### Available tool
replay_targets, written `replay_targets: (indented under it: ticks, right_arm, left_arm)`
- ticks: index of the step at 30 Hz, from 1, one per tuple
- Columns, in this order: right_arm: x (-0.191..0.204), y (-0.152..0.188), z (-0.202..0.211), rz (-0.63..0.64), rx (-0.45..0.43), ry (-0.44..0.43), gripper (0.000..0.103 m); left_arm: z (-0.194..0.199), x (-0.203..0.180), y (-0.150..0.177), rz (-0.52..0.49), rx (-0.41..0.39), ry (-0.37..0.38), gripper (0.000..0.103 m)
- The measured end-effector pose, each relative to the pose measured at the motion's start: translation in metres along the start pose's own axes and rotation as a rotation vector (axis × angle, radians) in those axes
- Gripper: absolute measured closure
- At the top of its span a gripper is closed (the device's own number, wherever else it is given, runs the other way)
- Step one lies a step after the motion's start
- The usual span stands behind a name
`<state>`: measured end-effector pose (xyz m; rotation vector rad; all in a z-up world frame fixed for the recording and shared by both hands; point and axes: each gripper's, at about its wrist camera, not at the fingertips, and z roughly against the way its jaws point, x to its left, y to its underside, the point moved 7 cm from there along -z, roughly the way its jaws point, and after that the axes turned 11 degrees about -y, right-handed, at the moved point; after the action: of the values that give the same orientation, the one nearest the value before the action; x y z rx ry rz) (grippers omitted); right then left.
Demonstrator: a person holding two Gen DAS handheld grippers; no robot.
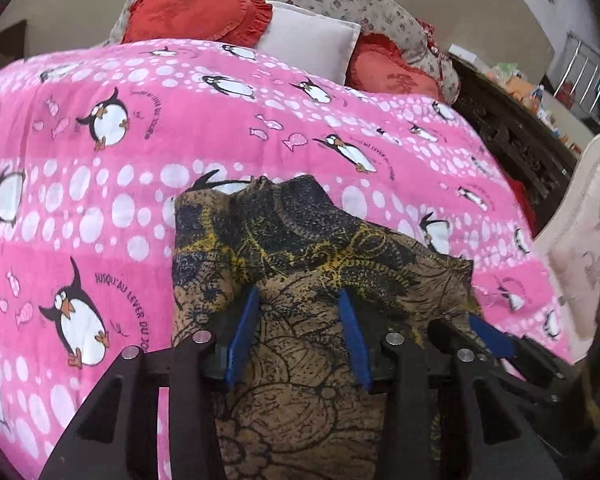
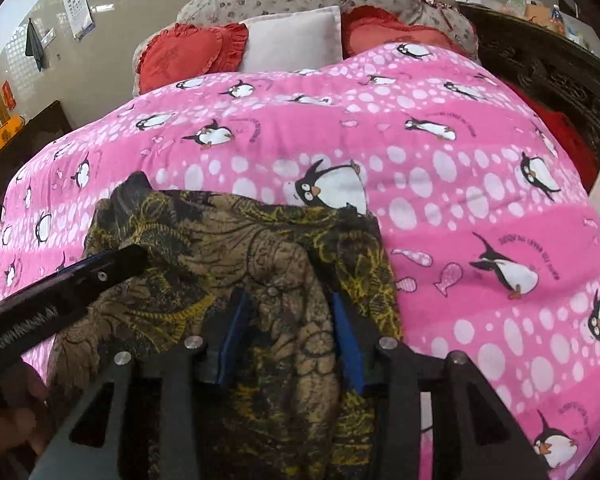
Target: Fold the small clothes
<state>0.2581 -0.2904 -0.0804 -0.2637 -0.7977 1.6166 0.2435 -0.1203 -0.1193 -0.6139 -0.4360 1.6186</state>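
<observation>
The brown patterned garment [image 1: 300, 272] lies bunched on the pink penguin bedspread [image 1: 100, 160]. Your left gripper [image 1: 300, 320] and right gripper [image 2: 288, 316] each have cloth between narrowly parted blue pads; whether they pinch it cannot be told. Cushions [image 2: 196, 52] lie beyond

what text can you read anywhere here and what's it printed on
"JUSQU'AU LEVER DU JO", cut off by the garment: curved beside a penguin on the pink blanket.
Same phrase by other penguins: too small or blurred.
Wall chart: too small.
Lettering on the left gripper: blurred, unreadable.
</observation>
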Motion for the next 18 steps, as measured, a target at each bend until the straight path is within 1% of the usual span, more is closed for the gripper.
replay_targets:
  ticks: [1, 3, 4, 6, 7, 8, 9, 10, 11, 12, 13, 14, 15, 16, 17, 18]
  right_arm:
    - [0.0, 0.0, -0.001, -0.003, 0.0, -0.004, 0.059]
    - [-0.001, -0.001, -0.001, -0.016, -0.003, -0.023, 0.057]
    - [-0.001, -0.001, 0.0, -0.023, -0.003, -0.042, 0.056]
    - [-0.007, 0.0, 0.006, -0.077, -0.002, -0.125, 0.056]
    - [-0.013, -0.002, 0.017, -0.116, -0.004, -0.18, 0.056]
    - [-0.02, -0.003, 0.027, -0.133, -0.021, -0.201, 0.056]
    - [-0.028, -0.005, 0.04, -0.137, -0.051, -0.216, 0.053]
    - [-0.038, -0.004, 0.06, -0.13, -0.077, -0.244, 0.046]
    - [-0.043, -0.001, 0.069, -0.125, -0.077, -0.27, 0.042]
    - [-0.047, 0.004, 0.077, -0.118, -0.068, -0.32, 0.041]
    - [-0.05, 0.013, 0.082, -0.122, -0.041, -0.4, 0.041]
    - [-0.05, 0.021, 0.083, -0.131, -0.011, -0.45, 0.041]
    - [-0.05, 0.028, 0.081, -0.136, 0.019, -0.496, 0.041]
    - [-0.05, 0.037, 0.079, -0.132, 0.051, -0.532, 0.041]
    - [-0.049, 0.046, 0.072, -0.122, 0.097, -0.551, 0.041]
    - [-0.049, 0.055, 0.065, -0.116, 0.132, -0.557, 0.041]
  left_arm:
    - [-0.001, -0.003, 0.0, -0.018, 0.002, -0.007, 0.073]
    - [-0.001, -0.009, -0.002, -0.044, 0.009, 0.011, 0.064]
    - [0.002, -0.009, -0.004, -0.041, 0.017, 0.023, 0.064]
    - [0.016, -0.003, -0.007, -0.017, 0.047, 0.083, 0.064]
    - [0.027, 0.002, -0.006, -0.012, 0.058, 0.113, 0.064]
    - [0.038, 0.009, -0.004, -0.008, 0.058, 0.134, 0.064]
    - [0.051, 0.018, 0.0, -0.008, 0.05, 0.16, 0.063]
    - [0.06, 0.028, 0.009, -0.009, 0.054, 0.19, 0.06]
    - [0.063, 0.033, 0.017, -0.005, 0.073, 0.216, 0.059]
    - [0.064, 0.038, 0.03, 0.003, 0.114, 0.25, 0.059]
    - [0.062, 0.041, 0.042, 0.017, 0.162, 0.283, 0.059]
    - [0.06, 0.044, 0.053, 0.032, 0.191, 0.307, 0.059]
    - [0.061, 0.046, 0.062, 0.041, 0.199, 0.322, 0.059]
    - [0.061, 0.046, 0.07, 0.048, 0.211, 0.353, 0.059]
    - [0.06, 0.045, 0.078, 0.067, 0.235, 0.403, 0.059]
    - [0.061, 0.044, 0.082, 0.083, 0.242, 0.431, 0.059]
